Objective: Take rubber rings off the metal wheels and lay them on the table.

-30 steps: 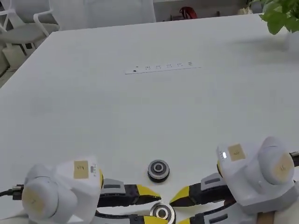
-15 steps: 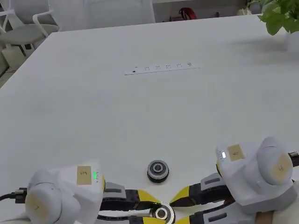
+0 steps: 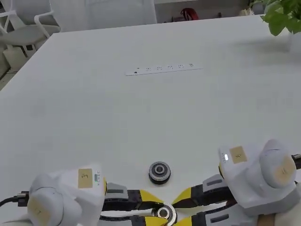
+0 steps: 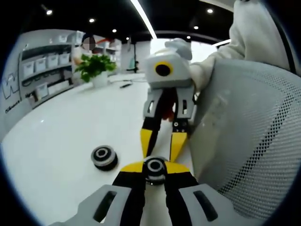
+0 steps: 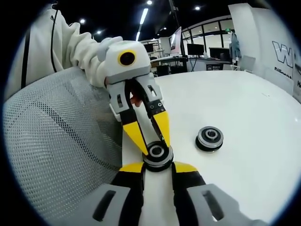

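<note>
A narrow socket strip (image 3: 163, 69) is seen mid-way up the head view, with a leafy green plant (image 3: 281, 16) at the far right corner and a white chair (image 3: 23, 28) at the far left. A grey mesh chair back (image 4: 244, 136) is seen close by in both gripper views.

Head view. We see the nearer wheel (image 3: 163, 213) cut by the bottom edge; the markings on the strip (image 3: 163, 68) are too small for us to read; the plant (image 3: 281, 16) runs off the corner.
</note>
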A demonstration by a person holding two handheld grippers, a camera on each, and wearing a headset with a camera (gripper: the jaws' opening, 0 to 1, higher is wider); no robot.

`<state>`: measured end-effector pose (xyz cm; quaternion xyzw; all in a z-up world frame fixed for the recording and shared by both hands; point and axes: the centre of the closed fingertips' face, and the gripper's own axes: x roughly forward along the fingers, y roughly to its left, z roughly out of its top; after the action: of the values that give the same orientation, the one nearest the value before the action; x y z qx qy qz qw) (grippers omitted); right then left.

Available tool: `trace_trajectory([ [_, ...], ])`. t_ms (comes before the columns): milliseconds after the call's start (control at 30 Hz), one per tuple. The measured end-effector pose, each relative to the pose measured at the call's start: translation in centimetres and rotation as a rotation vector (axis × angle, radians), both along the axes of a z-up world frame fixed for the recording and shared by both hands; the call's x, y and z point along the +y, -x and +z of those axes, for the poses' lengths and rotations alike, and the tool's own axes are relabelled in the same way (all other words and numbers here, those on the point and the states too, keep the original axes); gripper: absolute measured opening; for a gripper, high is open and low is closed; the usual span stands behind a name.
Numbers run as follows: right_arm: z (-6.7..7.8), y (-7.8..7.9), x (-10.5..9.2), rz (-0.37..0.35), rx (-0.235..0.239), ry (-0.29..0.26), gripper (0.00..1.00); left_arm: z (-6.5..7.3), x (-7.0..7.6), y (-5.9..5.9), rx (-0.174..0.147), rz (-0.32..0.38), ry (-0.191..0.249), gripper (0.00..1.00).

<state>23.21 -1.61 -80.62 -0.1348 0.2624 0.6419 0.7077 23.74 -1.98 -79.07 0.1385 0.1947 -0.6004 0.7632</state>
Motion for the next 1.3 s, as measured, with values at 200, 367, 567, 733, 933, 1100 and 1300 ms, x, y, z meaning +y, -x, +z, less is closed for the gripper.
trace_trajectory([
  [200, -0.3, -0.1, -0.3, -0.007, -0.005, 0.020, 0.14, 0.0, 0.0, -0.1, -0.005, 0.003, 0.002, 0.15],
  [367, -0.3, -0.1, -0.5, -0.002, -0.028, 0.031, 0.09, -0.2, 0.0, -0.1, -0.002, 0.004, -0.003, 0.14],
  [567, -0.4, -0.1, -0.6, 0.011, -0.056, 0.044, 0.06, -0.2, 0.0, -0.2, -0.006, 0.004, 0.000, 0.14],
  [733, -0.4, -0.2, -0.6, 0.005, -0.065, 0.054, 0.03, -0.2, 0.0, -0.3, -0.005, 0.005, 0.004, 0.14],
  [933, -0.4, -0.5, -0.8, -0.030, -0.041, 0.069, 0.01, -0.2, -0.1, -0.4, -0.008, 0.008, 0.006, 0.14],
  [1100, -0.3, -0.9, -1.1, -0.072, -0.015, 0.068, 0.00, -0.1, -0.1, -0.5, -0.012, 0.011, 0.010, 0.14],
  [1300, -0.2, -1.3, -1.3, -0.106, 0.000, 0.061, 0.00, -0.1, -0.1, -0.4, -0.018, 0.013, 0.011, 0.14],
])
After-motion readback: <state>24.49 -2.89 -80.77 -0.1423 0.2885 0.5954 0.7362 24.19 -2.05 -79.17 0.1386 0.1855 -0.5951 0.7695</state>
